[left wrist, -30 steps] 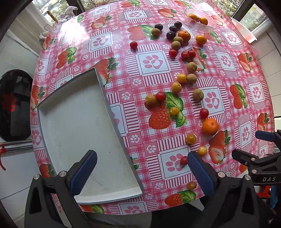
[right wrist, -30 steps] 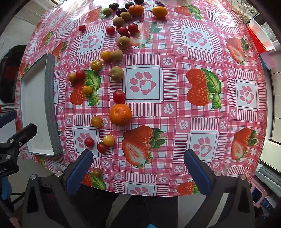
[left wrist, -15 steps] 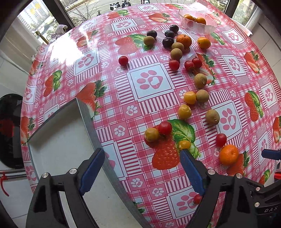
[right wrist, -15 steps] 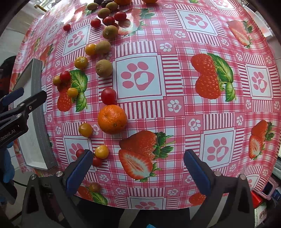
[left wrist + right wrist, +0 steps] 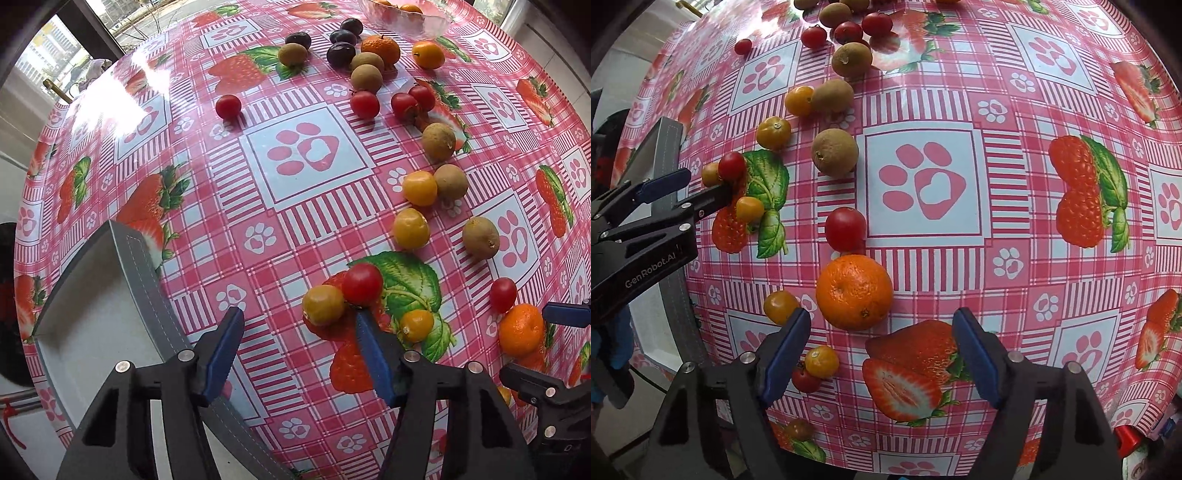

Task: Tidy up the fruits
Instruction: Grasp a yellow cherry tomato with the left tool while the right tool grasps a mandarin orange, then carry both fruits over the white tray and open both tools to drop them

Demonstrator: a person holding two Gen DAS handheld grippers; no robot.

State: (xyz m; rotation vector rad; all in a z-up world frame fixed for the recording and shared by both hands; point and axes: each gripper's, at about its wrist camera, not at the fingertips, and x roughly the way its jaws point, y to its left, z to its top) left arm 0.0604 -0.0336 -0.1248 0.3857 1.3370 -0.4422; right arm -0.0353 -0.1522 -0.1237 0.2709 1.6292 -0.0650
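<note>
Loose fruit lies on the strawberry-print tablecloth. In the left wrist view my left gripper (image 5: 297, 316) hangs low over the cloth with its jaws closing. A yellow cherry tomato (image 5: 323, 304) sits just beyond the tips, beside a red one (image 5: 362, 284), and no pad presses on either. In the right wrist view my right gripper (image 5: 881, 316) points down at an orange mandarin (image 5: 854, 291). Its jaws are closing and the mandarin lies between the tips with a gap on both sides. A grey tray (image 5: 140, 266) lies at the left.
Brown kiwis (image 5: 480, 237), yellow tomatoes (image 5: 410, 228), red tomatoes (image 5: 228, 106) and dark plums (image 5: 340, 53) are scattered farther back. A glass bowl (image 5: 439, 23) holding oranges stands at the far edge. Small tomatoes (image 5: 820, 361) lie by my right gripper's left finger. The table's front edge is close below.
Both grippers have sunk toward the table and their jaws have narrowed. The left one shifted from over the tray toward the tomatoes; the right one closed in on the mandarin.
</note>
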